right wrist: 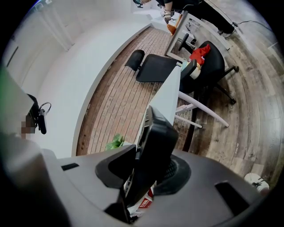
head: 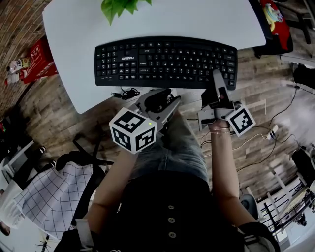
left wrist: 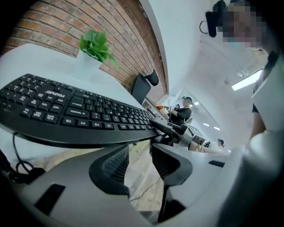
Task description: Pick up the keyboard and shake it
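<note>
The keyboard (head: 165, 61) lies crosswise along the near edge of the tabletop (head: 206, 19), keys up. Its right end juts past the table's rounded near-right corner, over the wooden floor. Whether it rests flat or is raised a little, I cannot tell.

The right gripper (head: 218, 78) is clenched on that right end. In the right gripper view the keyboard (right wrist: 153, 150) stands edge-on between the two pads of the gripper (right wrist: 146, 166), one pad pressing on the key side and the other on the underside.

The left gripper (head: 158, 100) hangs just off the near edge, below the middle of the keyboard, and is released. In the left gripper view its jaws stand apart around the gripper's centre (left wrist: 140, 162), with only floor showing in the gap. There the keyboard (left wrist: 75, 111) runs across just above and ahead of the jaws without touching them, and the right gripper (left wrist: 173, 131) shows at its far end.

A black cable (head: 125, 93) lies coiled at the near edge, just left of the left gripper. A plant (head: 120, 6) stands at the far edge, behind the keyboard's left half.
</note>
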Motion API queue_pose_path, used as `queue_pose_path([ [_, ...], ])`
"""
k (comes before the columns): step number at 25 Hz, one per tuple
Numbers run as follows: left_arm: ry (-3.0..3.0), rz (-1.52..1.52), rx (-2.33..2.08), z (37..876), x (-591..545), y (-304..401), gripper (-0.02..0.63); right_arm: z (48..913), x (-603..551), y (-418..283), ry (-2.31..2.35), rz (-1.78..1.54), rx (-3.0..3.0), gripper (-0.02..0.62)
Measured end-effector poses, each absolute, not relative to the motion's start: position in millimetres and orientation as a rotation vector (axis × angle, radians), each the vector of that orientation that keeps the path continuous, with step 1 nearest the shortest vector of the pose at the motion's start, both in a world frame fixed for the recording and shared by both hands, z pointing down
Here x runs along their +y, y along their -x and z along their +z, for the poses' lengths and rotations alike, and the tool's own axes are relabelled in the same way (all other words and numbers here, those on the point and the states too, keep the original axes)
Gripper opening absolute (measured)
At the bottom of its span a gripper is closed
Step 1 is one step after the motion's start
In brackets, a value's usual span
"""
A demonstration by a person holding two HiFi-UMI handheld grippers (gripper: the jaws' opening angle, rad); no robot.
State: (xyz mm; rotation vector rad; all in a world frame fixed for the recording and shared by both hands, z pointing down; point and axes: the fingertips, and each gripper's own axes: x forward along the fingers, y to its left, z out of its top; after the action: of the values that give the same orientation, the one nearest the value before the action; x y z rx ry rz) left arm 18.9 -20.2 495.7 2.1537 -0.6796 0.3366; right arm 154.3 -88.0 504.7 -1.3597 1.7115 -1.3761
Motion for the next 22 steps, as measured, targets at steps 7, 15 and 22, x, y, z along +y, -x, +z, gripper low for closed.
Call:
queue_pose_path([
  [7,-2.041,0.265,-0.672,511.5,-27.0,-18.2,0.271,497.5,-86.6,-153.0,1.347,-1.379,1.739,0.123],
  [15,-1.808,-0.055,-0.676,513.6,-47.5,-1.7,0.295,495.0,-82.3,-152.1,1.339,-1.397,1.751,0.123],
  [22,-1.712,-0.208,-0.714,513.2,-63.8,9.9,0.295,493.5,-79.3,-151.1,1.325,-1.418,1.773,0.121],
])
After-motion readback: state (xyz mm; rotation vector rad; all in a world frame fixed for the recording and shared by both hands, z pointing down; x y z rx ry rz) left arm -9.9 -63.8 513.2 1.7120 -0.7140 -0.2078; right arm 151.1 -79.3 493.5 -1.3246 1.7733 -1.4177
